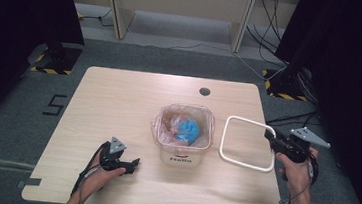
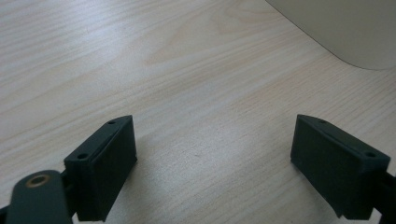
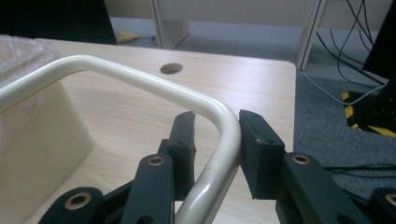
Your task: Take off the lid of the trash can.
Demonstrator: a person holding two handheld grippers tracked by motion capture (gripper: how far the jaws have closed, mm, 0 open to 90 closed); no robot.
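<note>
A cream bin (image 1: 181,155) lined with a clear plastic bag (image 1: 166,126) stands mid-table, and something blue (image 1: 189,130) lies inside it. To its right hangs a white rounded frame (image 1: 246,164), tilted over the table. My right gripper (image 1: 270,136) is shut on the frame's right corner. In the right gripper view the frame (image 3: 140,77) passes between the jaws of that gripper (image 3: 217,140), beside the bin's wall (image 3: 42,126). My left gripper (image 1: 135,165) rests low on the table left of the bin. It stands open (image 2: 215,163) with bare wood between its jaws and the bin's corner (image 2: 341,28) beyond.
The wooden table (image 1: 119,101) has a cable hole (image 1: 204,91) behind the bin. Dark curtains flank both sides. Cables and stand bases lie on the grey floor beyond the far edge.
</note>
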